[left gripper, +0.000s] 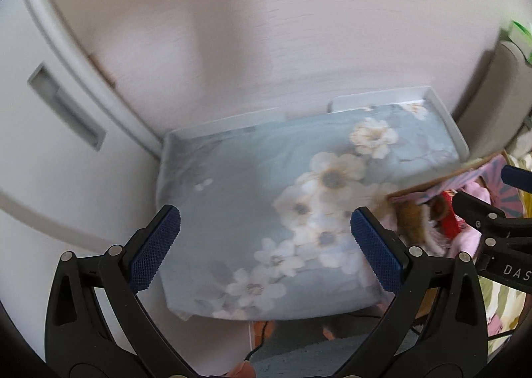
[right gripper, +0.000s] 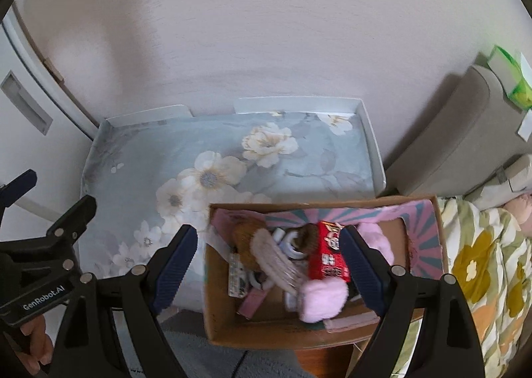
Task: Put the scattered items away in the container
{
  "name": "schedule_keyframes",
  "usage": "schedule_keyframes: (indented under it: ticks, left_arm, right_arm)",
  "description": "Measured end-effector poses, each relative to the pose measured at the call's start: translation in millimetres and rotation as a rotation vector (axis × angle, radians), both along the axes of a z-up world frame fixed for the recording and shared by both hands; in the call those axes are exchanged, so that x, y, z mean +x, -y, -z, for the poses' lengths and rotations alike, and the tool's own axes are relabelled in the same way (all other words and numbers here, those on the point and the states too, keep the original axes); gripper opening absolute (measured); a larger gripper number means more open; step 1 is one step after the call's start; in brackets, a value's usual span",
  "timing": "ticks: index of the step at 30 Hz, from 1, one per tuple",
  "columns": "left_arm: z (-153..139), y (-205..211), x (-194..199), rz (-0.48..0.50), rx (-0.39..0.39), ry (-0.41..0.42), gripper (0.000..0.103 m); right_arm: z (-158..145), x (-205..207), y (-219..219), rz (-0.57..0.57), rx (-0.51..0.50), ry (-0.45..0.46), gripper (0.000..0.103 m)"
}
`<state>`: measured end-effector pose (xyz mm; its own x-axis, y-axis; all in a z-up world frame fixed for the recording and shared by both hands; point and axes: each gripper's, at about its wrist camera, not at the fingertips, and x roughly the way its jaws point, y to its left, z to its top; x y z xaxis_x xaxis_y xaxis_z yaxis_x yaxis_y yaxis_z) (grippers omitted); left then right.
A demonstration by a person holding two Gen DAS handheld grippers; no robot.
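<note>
A cardboard box [right gripper: 299,334] sits at the front right corner of a floral blue cloth [right gripper: 232,152]. It holds a red packet [right gripper: 329,255], pink fluffy pieces [right gripper: 322,301], a brown fuzzy item [right gripper: 244,241], white rings [right gripper: 292,245] and other small things. My right gripper [right gripper: 269,231] hangs open over the box, with nothing between its fingers. My left gripper [left gripper: 266,216] is open and empty above the bare cloth [left gripper: 266,178], to the left of the box [left gripper: 432,183]. Each gripper shows in the other's view: the left gripper [right gripper: 58,188], held by a hand, and the right gripper [left gripper: 485,183].
The cloth lies in a white tray-like frame [right gripper: 369,132] against the wall. A white cabinet door with a recessed handle [right gripper: 26,102] stands at the left. A beige bin [right gripper: 465,132] with a green tissue box [right gripper: 508,78] and a flowered blanket [right gripper: 482,261] are at the right.
</note>
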<state>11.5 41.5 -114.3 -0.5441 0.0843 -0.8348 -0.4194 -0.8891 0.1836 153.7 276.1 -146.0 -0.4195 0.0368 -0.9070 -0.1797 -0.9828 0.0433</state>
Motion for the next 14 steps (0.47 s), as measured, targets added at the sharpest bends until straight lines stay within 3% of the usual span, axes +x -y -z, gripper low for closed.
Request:
schedule_keyframes:
  ticks: [14]
  left_arm:
    - [2.9, 80.5, -41.7, -0.13, 0.056, 0.024, 0.102]
  right_arm:
    - [6.9, -36.0, 71.4, -0.056, 0.038, 0.004, 0.085]
